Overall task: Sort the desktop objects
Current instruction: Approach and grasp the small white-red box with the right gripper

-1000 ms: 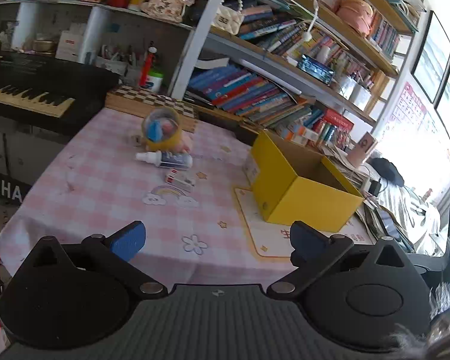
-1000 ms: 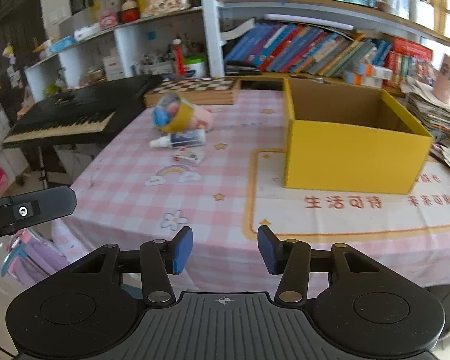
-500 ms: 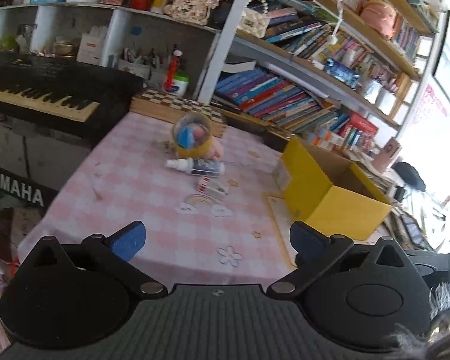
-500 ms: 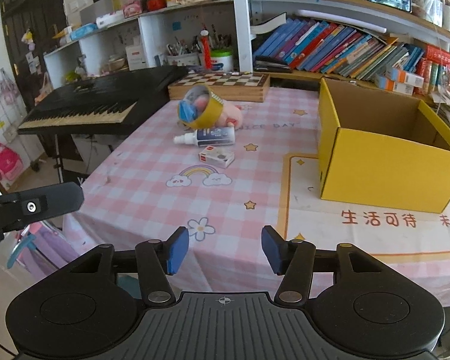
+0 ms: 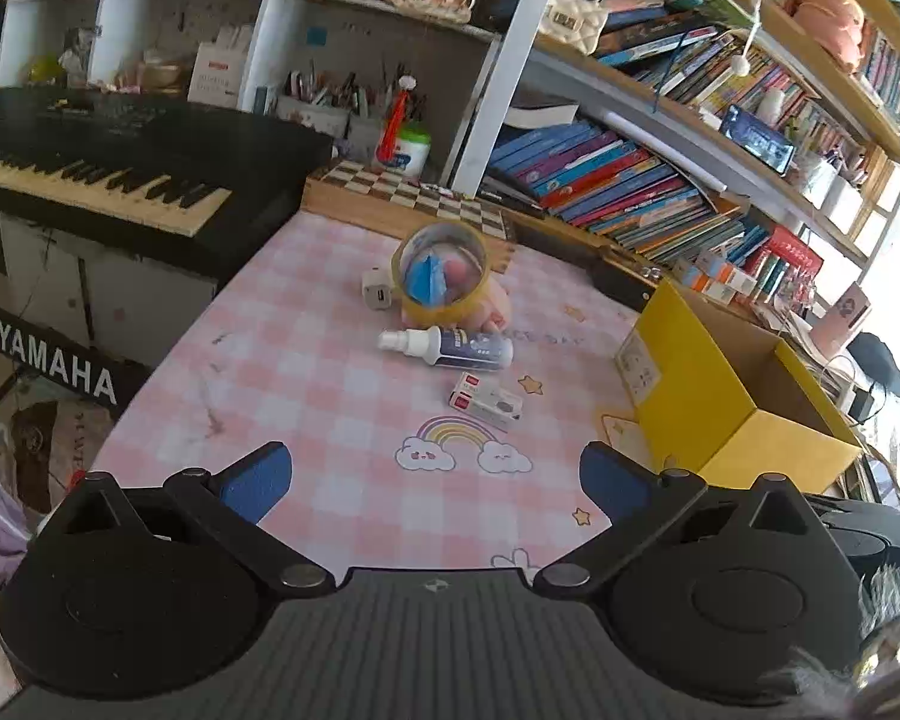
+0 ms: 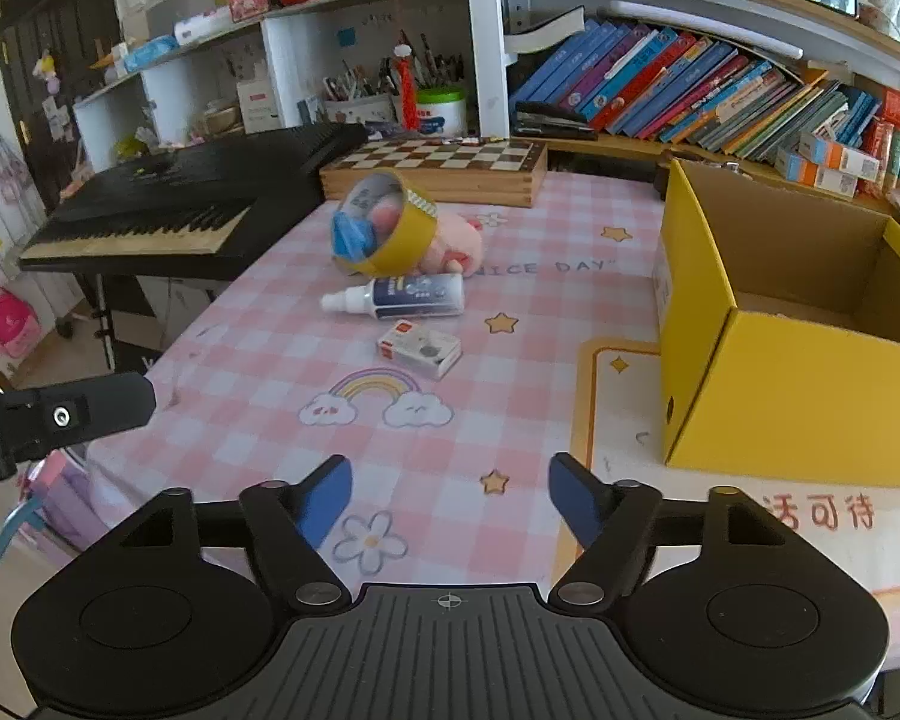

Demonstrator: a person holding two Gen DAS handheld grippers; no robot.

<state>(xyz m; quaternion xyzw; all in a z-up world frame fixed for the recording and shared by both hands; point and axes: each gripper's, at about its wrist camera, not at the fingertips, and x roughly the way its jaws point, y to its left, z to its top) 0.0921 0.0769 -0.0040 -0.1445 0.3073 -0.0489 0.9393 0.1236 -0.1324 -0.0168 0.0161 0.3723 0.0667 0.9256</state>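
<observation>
Both tongs hover over the near edge of a pink checked tablecloth with nothing between their fingers. On the left gripper the blue pads stand wide apart, released. On the right gripper the jaws are opening, far wider than a second ago, when they stood close together.

Counted on the cloth: one roll of yellow tape standing tilted on its edge, leaning against one pink plush toy; one white spray bottle lying on its side just in front of them; one small red-and-white box lying flat near the bottle; one small white charger cube, seen only from the left wrist, just beside the tape. One open yellow cardboard box stands to the right, well apart from the small things, and its inside shows nothing. One chessboard case lies behind, and one black keyboard stands off the left edge.

Compared with a second ago, both cameras sit nearer the cluster; the items themselves have not shifted.
</observation>
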